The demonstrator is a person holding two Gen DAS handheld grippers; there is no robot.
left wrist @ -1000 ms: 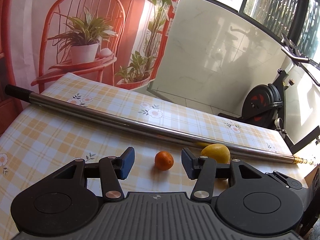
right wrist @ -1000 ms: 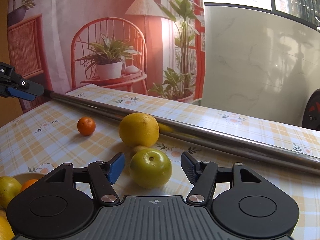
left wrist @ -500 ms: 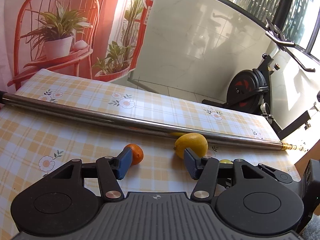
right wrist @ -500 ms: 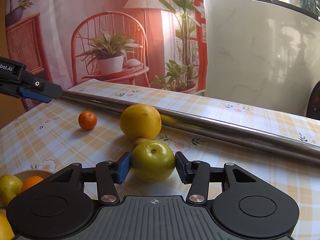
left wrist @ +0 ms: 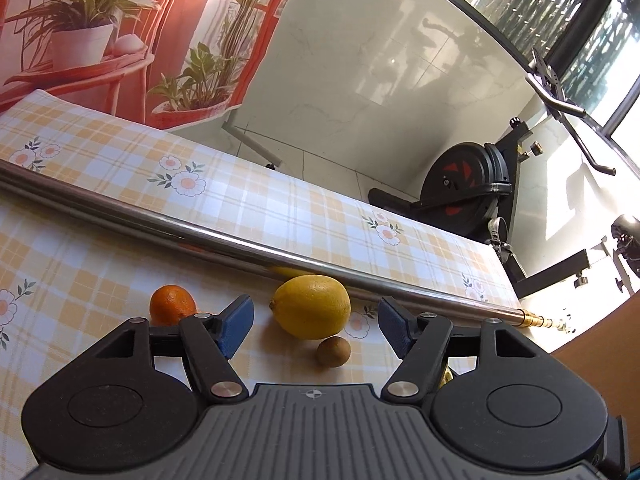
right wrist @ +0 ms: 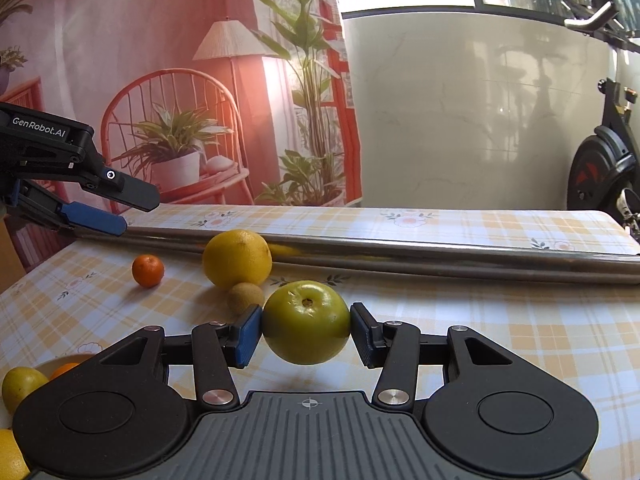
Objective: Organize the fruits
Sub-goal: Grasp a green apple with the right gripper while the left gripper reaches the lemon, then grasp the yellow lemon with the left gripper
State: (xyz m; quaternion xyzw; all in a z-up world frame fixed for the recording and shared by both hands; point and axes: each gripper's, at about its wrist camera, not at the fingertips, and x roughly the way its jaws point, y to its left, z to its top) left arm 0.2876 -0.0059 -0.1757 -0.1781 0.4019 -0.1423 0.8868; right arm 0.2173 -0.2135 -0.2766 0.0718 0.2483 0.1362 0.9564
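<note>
Apple (right wrist: 306, 328) clamped in right gripper (right wrist: 306, 330); left gripper (left wrist: 316, 322) wide, empty. Lemon (left wrist: 310, 306), mandarin (left wrist: 173, 305), kiwi (left wrist: 333, 351) beside pole (left wrist: 224, 238) unsorted.

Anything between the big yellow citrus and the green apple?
Yes: a small brown round fruit between yellow citrus and green apple, clearest in right wrist view.

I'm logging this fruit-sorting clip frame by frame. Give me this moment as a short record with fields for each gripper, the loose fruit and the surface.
right gripper: shut on green apple
left gripper: open, empty, facing lemon
loose fruit: lemon, small orange, small brown fruit
surface: checked tablecloth with metal pole lying across it
</note>
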